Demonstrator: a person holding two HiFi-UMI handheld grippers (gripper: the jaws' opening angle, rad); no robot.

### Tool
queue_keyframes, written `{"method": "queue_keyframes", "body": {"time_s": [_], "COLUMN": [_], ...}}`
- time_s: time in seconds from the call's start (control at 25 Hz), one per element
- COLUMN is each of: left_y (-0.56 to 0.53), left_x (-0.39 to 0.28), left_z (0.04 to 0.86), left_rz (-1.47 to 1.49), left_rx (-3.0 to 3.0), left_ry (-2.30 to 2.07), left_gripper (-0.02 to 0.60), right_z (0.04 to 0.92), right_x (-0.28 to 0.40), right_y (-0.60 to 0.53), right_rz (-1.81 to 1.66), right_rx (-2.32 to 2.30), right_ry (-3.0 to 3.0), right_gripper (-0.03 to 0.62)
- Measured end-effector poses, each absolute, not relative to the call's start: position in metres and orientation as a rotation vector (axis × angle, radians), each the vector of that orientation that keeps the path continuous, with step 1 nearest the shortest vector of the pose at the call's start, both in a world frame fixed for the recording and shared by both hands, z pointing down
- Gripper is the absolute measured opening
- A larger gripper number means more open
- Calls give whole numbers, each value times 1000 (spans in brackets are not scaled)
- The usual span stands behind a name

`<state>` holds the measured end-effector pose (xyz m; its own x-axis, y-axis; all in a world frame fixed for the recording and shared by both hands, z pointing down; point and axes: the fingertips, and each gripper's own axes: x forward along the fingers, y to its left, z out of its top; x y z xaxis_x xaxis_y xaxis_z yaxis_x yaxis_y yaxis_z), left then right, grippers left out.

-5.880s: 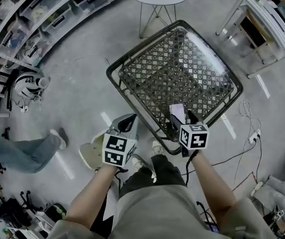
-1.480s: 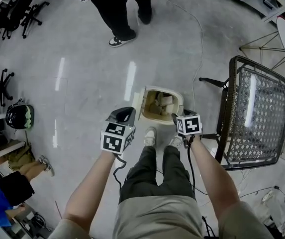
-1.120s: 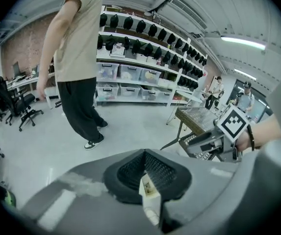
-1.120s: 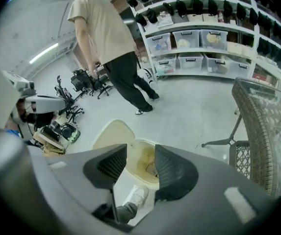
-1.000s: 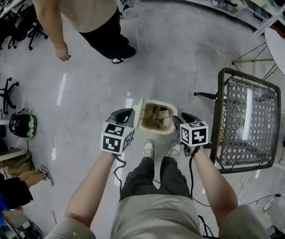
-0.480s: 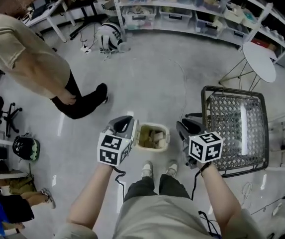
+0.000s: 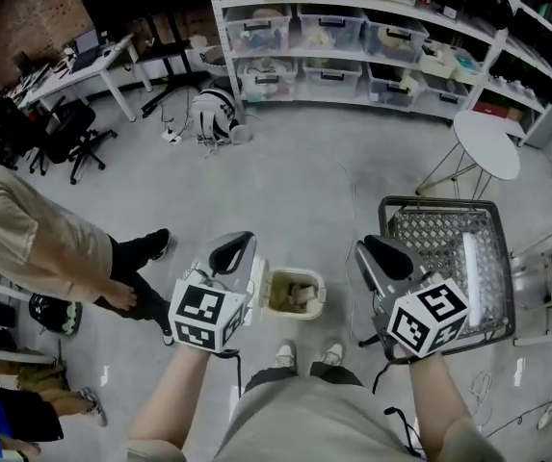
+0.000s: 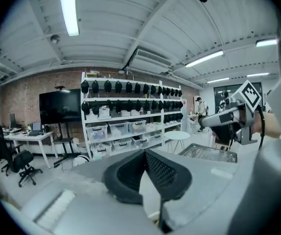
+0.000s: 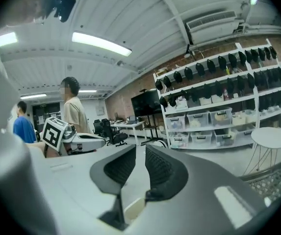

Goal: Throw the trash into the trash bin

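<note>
Head view: trash (image 7: pixel 300 295) lies inside the trash bin (image 7: pixel 314 279), left gripper (image 7: pixel 232 255) and right gripper (image 7: pixel 388 256) flanking it. Left gripper view: fingers (image 8: pixel 125 175) closed, empty. Right gripper view: fingers (image 9: pixel 162 168) just closing, nothing between — best kept clear of the bin.

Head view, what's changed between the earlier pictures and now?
Both claws rose from over the trash bin to point level at the shelves. The right claw let go its paper and has just been closing, empty. The left claw stays empty; the bin has not moved.
</note>
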<state>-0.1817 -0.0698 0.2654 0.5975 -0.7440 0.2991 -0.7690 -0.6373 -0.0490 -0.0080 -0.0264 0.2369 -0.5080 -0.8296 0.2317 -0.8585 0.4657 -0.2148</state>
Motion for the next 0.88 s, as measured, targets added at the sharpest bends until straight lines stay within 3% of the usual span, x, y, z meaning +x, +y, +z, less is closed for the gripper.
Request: {"method": "queue_keyframes", "body": {"time_s": [0.36,0.6,0.88], "left_y": [-32,-17,-9], "left_x": [-175,-176,-167], "left_z": [159,136,137], "left_rz": [289,210,168], "left_rx": [2926,2980,2980], "left_ry": [-1364,-1397,-1364], "left_gripper": [3,2,2], "right_z": [124,85,77], "right_x": [-9,-9,-5], "right_y": [13,35,41], "right_rz": [179,64,19], "right_rx": [1538,1566,1567], "right_ry": [-2779,-2833,-2832], "right_gripper": [43,5,5]}}
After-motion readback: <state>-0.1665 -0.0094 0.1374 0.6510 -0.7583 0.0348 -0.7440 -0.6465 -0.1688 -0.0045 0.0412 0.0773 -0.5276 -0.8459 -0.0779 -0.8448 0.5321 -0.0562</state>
